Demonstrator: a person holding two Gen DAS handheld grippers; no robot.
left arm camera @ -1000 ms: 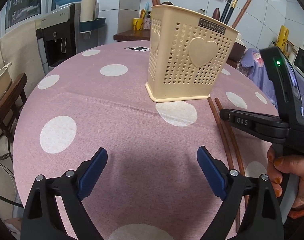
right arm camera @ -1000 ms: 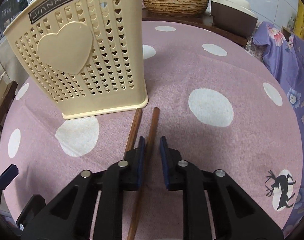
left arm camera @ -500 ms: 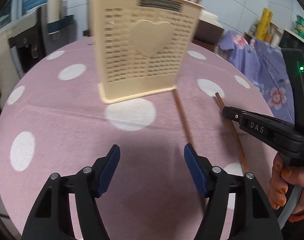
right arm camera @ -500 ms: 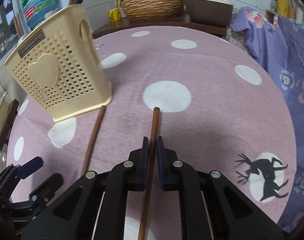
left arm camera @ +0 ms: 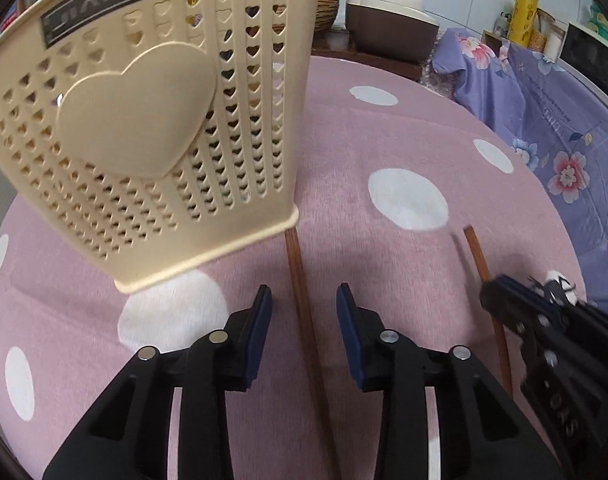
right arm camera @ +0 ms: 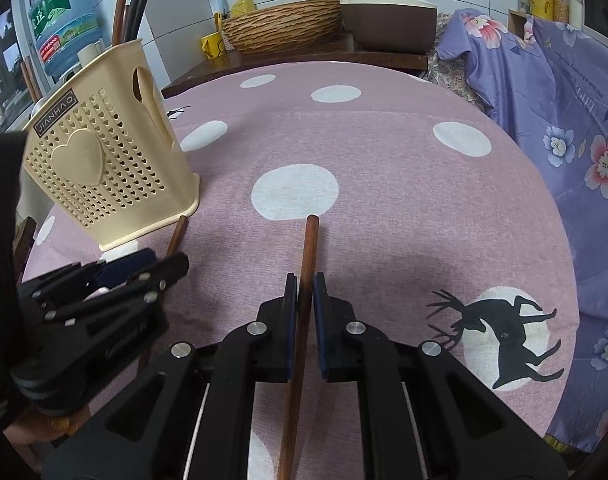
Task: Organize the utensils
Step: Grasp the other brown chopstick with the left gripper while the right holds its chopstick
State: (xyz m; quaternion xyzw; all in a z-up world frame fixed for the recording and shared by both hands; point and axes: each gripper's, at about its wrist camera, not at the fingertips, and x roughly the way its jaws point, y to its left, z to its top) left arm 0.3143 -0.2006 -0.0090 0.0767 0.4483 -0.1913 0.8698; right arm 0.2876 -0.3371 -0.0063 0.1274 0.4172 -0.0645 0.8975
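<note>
A cream utensil holder [left arm camera: 144, 128] with heart holes stands on the pink dotted tablecloth; it also shows in the right wrist view [right arm camera: 104, 172] with several chopsticks in it. My left gripper [left arm camera: 304, 304] is open, with a brown chopstick [left arm camera: 304, 304] lying on the cloth between its fingers. My right gripper [right arm camera: 302, 284] is shut on a second brown chopstick [right arm camera: 309, 240] and holds it just above the cloth; it also shows in the left wrist view [left arm camera: 503, 300].
The round table [right arm camera: 383, 184] ends at the right by a purple floral cloth [right arm camera: 563, 120]. Behind it a wooden counter holds a wicker basket [right arm camera: 284, 24] and a rice cooker [right arm camera: 383, 8]. A water bottle [right arm camera: 64, 36] stands at the far left.
My left gripper moved right and forward and narrowed around the lying chopstick. My right gripper shut on the other chopstick and carried it right, away from the holder.
</note>
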